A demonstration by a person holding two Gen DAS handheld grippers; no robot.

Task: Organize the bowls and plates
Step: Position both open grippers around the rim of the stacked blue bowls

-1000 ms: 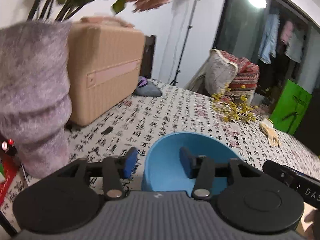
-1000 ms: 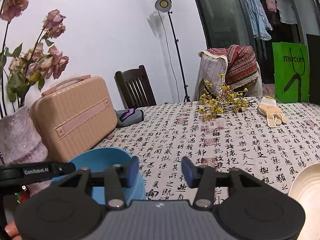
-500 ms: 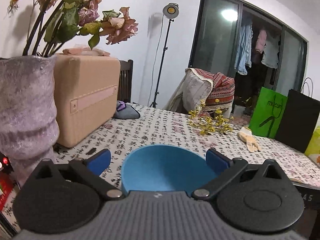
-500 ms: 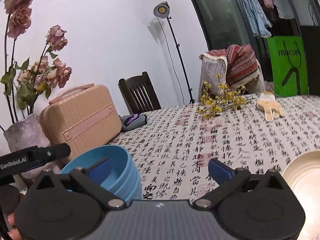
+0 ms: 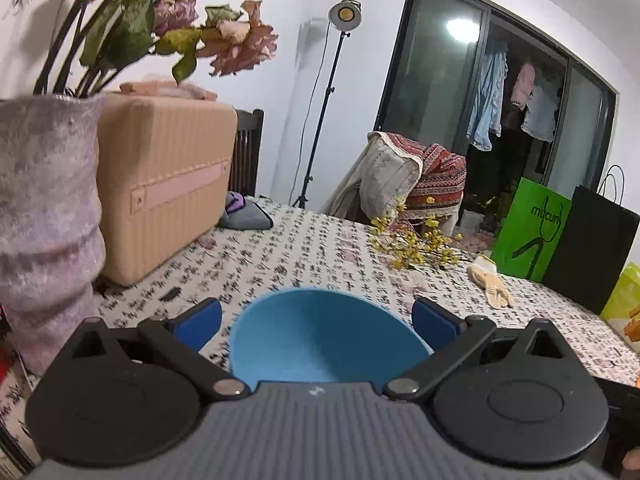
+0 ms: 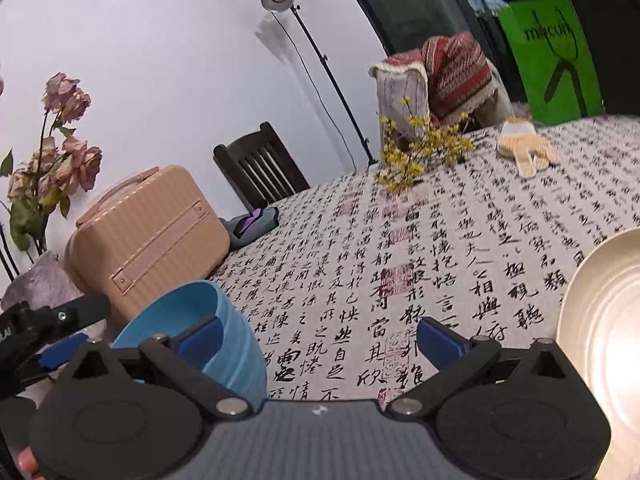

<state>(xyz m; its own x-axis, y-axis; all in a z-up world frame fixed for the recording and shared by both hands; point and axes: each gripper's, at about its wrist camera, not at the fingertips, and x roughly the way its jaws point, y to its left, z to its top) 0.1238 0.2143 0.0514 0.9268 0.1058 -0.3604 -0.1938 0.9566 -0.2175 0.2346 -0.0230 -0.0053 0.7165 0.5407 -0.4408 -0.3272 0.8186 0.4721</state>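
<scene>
Bowl (image 5: 320, 340) between spread left jaws.

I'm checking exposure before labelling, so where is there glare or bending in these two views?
Right wrist view: the cream plate is blown out by glare at the right edge. Left wrist view: the blue bowl is evenly lit; fisheye bends the window frame.

Table in calligraphy-print cloth (image 6: 400, 240), blue bowl (image 5: 324, 340), cream plate (image 6: 600, 320), beige case (image 5: 164, 184), vase (image 5: 44, 220), glove (image 6: 524, 148)
</scene>
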